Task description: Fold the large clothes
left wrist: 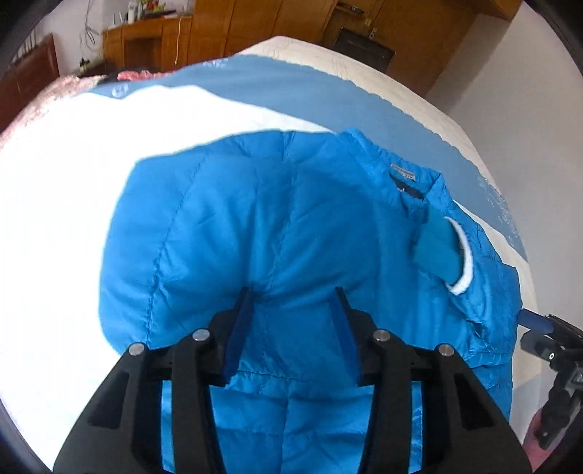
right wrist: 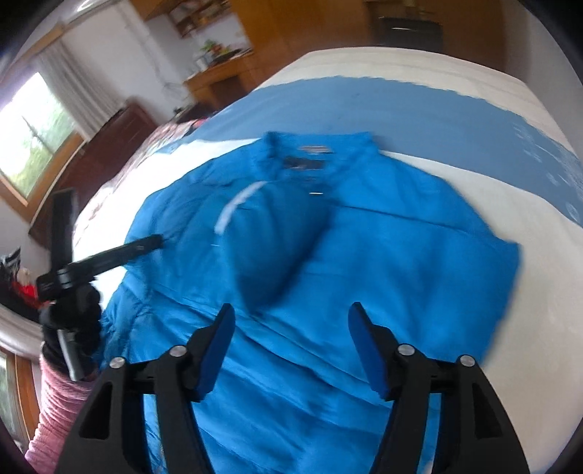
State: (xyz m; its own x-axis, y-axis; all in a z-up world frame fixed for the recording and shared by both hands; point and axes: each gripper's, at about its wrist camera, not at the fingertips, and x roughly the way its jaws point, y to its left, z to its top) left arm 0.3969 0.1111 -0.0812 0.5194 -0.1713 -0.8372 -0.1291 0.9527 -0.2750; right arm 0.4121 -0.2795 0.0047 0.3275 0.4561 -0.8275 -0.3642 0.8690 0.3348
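A bright blue puffer jacket point(left wrist: 255, 226) lies spread on the bed, collar and dark label point(left wrist: 404, 178) at the far side, with a sleeve with a white cuff point(left wrist: 462, 255) folded across its front. My left gripper point(left wrist: 293, 291) is open just over the jacket's padded fabric, holding nothing. In the right wrist view the jacket point(right wrist: 382, 248) lies flat with the sleeve point(right wrist: 269, 237) folded over its chest. My right gripper point(right wrist: 289, 310) is open above the jacket's lower part. The left gripper point(right wrist: 145, 242) shows there at the jacket's left edge.
The bed point(left wrist: 54, 204) has a white and blue cover point(right wrist: 419, 109). Pink bedding point(left wrist: 54, 94) lies at the far left. Wooden cabinets point(left wrist: 255, 25) and a desk point(right wrist: 222, 76) stand beyond the bed. The right gripper point(left wrist: 543, 328) shows at the jacket's right edge.
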